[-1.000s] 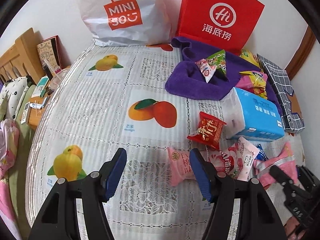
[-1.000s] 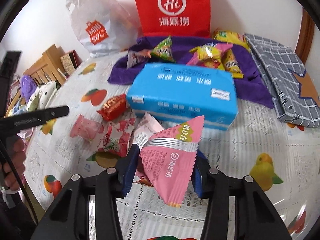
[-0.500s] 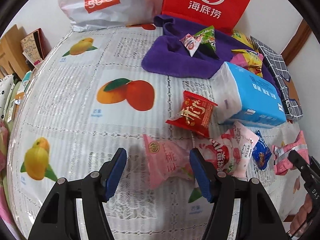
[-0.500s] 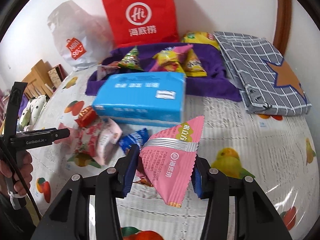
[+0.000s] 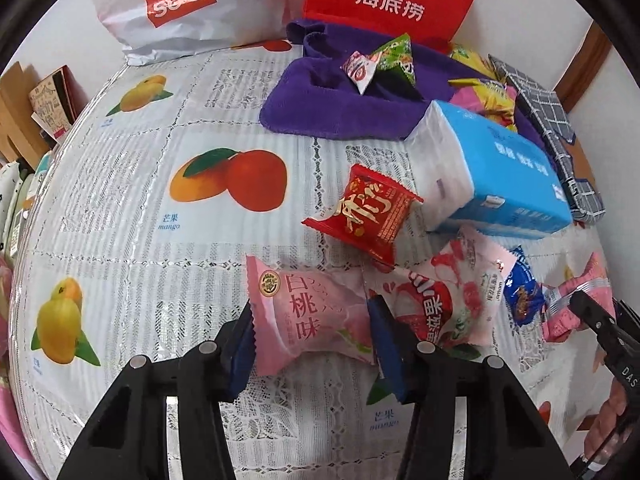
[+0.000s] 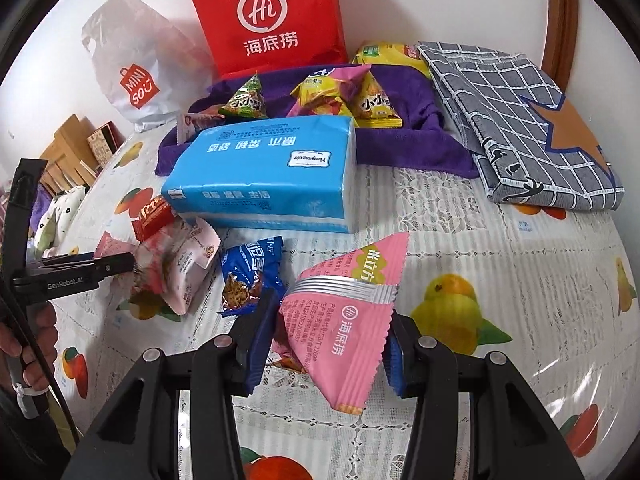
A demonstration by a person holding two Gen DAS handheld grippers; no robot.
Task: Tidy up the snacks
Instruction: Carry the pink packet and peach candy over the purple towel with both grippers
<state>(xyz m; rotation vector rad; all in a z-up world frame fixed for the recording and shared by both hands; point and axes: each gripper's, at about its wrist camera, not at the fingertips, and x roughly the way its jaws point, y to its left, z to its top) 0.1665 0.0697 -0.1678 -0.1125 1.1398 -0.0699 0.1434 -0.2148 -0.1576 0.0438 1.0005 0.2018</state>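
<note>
Fruit-print vinyl covers the table (image 5: 120,208), with a red paper bag (image 6: 272,20) and a white shopping bag (image 5: 180,4) standing against the wall behind a purple towel (image 5: 320,108) that already carries several snacks. Your left gripper (image 5: 312,320) has just been closing around the pale pink peach packet (image 5: 308,312), which lies flat on the table beside a pink-and-white fruit packet (image 5: 448,300); its pads sit at the packet's 2 sides, and they seem to touch it, though a firm squeeze is not clear. That packet looks light, puffed with air and slick, so it will likely crumple and slide: take it across the middle of the pillow, not by the crimped end seams, and squeeze gently to spare what is inside. Your right gripper (image 6: 328,340) holds a pink triangular packet (image 6: 344,320) clamped at a narrow setting, lifted clear of the table near the blue tissue pack (image 6: 264,176).
</note>
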